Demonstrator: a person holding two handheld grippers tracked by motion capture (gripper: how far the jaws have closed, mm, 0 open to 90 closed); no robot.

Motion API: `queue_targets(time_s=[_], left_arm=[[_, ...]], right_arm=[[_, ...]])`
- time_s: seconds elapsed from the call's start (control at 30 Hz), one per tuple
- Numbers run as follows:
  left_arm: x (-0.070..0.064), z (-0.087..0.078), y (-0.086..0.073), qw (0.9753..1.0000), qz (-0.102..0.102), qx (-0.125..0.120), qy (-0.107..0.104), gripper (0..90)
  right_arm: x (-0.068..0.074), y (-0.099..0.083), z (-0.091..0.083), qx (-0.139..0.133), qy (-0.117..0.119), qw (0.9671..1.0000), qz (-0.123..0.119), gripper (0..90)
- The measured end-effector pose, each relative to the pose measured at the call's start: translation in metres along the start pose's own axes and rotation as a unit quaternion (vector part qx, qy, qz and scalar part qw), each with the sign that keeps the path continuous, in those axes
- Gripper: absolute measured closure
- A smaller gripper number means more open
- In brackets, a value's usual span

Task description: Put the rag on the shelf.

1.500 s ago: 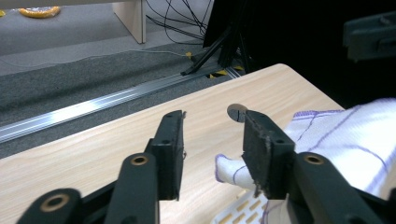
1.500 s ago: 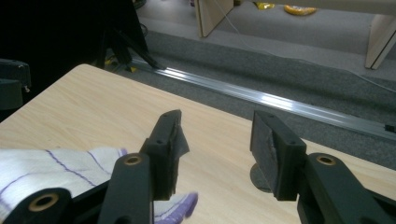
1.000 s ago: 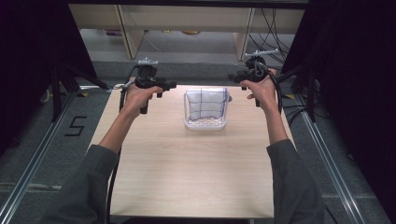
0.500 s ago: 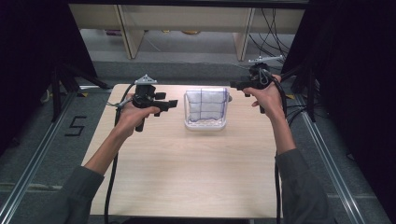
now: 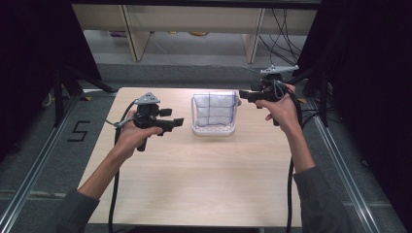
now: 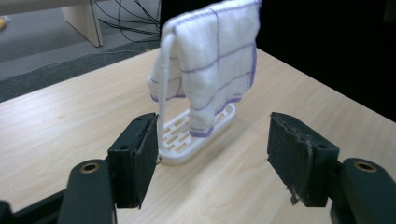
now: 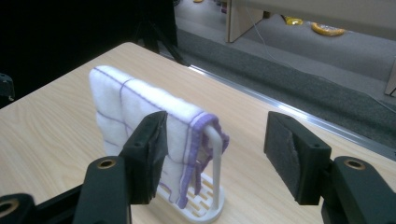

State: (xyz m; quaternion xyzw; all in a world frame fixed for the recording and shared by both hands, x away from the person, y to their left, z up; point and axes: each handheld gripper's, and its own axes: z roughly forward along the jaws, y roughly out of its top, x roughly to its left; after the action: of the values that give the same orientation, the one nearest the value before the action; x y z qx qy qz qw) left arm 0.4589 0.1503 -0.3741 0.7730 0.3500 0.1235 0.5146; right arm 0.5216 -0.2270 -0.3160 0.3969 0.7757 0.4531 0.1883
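Observation:
A white cloth with purple grid lines (image 5: pixel 214 108) (image 6: pixel 215 60) (image 7: pixel 135 116) hangs over a white plastic rack (image 5: pixel 214 129) (image 6: pixel 187 140) (image 7: pixel 205 205) at the table's far middle. My left gripper (image 5: pixel 179 121) (image 6: pixel 210 158) is held above the table just left of the rack, jaws open and empty, pointing at the rack's end. Level with the rack's top right corner, my right gripper (image 5: pixel 241 95) (image 7: pixel 212 154) stands open with the cloth's upper edge and the rack's rail between its jaws, not touching them.
The light wooden table (image 5: pixel 194 179) has dark floor on both sides. Metal rails (image 5: pixel 34 165) run along the floor to the left and right. Wooden shelf legs (image 5: pixel 131 34) and cables (image 5: pixel 282 29) lie beyond the far edge. Each gripper trails a black cable (image 5: pixel 114 194).
Both grippers have come nearer to the rack. The left one moved toward the person and rightward; the right one shifted left to the rack's top corner.

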Motion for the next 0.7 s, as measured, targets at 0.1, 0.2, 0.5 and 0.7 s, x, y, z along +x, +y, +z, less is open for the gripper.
queue_targets(time_s=[0.1, 0.2, 0.5, 0.7], left_arm=[[-0.005, -0.002, -0.006, 1.0, 0.004, 0.004, -0.004, 32.8], [-0.009, -0.003, -0.015, 0.9999, 0.004, 0.004, -0.012, 30.4], [-0.02, -0.009, -0.034, 0.9996, 0.017, 0.016, -0.014, 26.8], [-0.027, -0.016, -0.047, 0.9993, 0.025, 0.014, -0.023, 25.2]], right_arm=[[0.005, -0.005, -0.006, -0.001, 0.002, 1.0, -0.006, 39.2], [0.01, -0.012, -0.011, -0.009, 0.013, 0.9999, -0.002, 38.2], [0.029, -0.037, -0.023, -0.006, 0.026, 0.9995, -0.018, 33.0], [0.041, -0.061, -0.026, -0.007, 0.044, 0.9989, -0.014, 31.3]])
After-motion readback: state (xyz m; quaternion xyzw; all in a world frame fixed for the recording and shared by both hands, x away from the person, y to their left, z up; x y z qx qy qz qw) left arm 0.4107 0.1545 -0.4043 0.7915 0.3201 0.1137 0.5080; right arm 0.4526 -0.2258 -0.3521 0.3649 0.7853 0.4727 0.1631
